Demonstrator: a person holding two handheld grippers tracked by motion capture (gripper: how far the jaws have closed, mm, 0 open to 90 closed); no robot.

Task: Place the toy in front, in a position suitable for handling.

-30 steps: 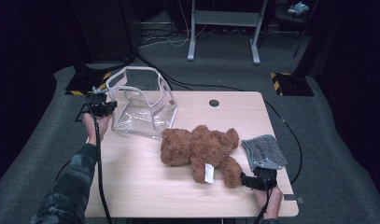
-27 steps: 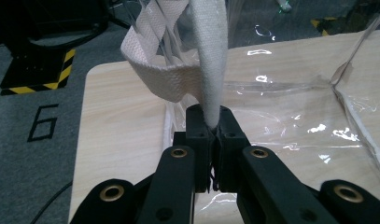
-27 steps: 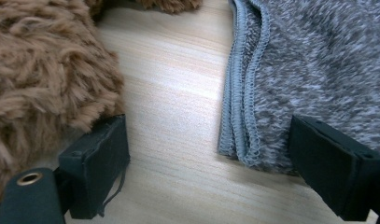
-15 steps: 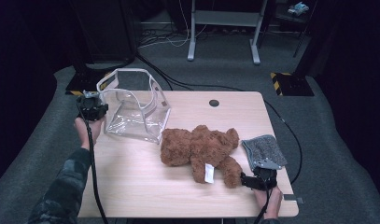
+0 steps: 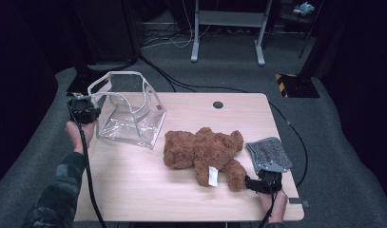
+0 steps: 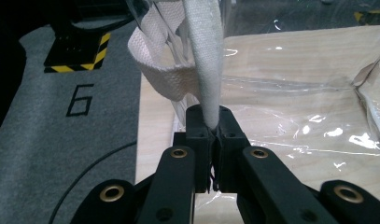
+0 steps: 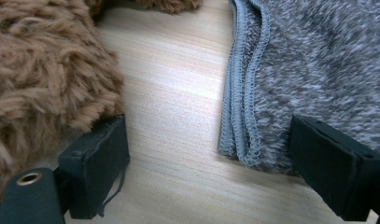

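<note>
Clear plastic bag (image 5: 131, 118) stands open at the tabletop's (image 5: 148, 190) far left corner, its white strap (image 6: 204, 60) pinched by the left tongs (image 6: 211, 133); right tongs (image 7: 215, 158) rest spread between teddy bear (image 5: 205, 152) and grey cloth (image 5: 269, 153), neither yet bagged

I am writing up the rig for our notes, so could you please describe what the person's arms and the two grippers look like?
Both grippers are black: the left gripper has jaws of flat bars with brass-coloured rivets and blocky pads, and the right gripper has square black pads. In the high view a black cable trails from the left one along a dark camouflage-patterned sleeve, and a grey plate sits atop the right one.
</note>
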